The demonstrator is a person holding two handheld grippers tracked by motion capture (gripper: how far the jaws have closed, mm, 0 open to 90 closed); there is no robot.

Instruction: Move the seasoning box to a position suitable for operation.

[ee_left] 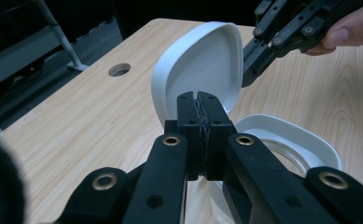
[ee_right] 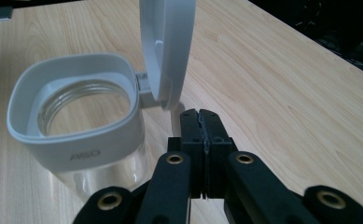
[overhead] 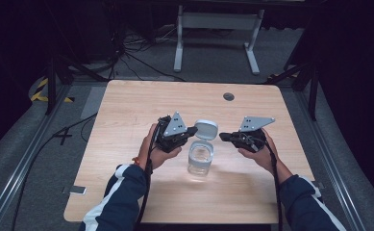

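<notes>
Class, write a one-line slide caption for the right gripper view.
Shut hand-held gripper beside a clear glass jar whose white hinged lid stands open on a wooden table.

A clear glass jar [overhead: 200,159] stands upright on the tabletop [overhead: 127,110], a little near of its middle and between the two hands; a white, rounded-square collar [ee_right: 72,135] rings its mouth, with faint raised lettering on one side; the round threaded glass mouth shows inside the collar; the jar looks empty; its white flip lid [overhead: 206,129], hinged at the collar's far edge, stands open and nearly upright, its hollow underside turned towards the left.
</notes>
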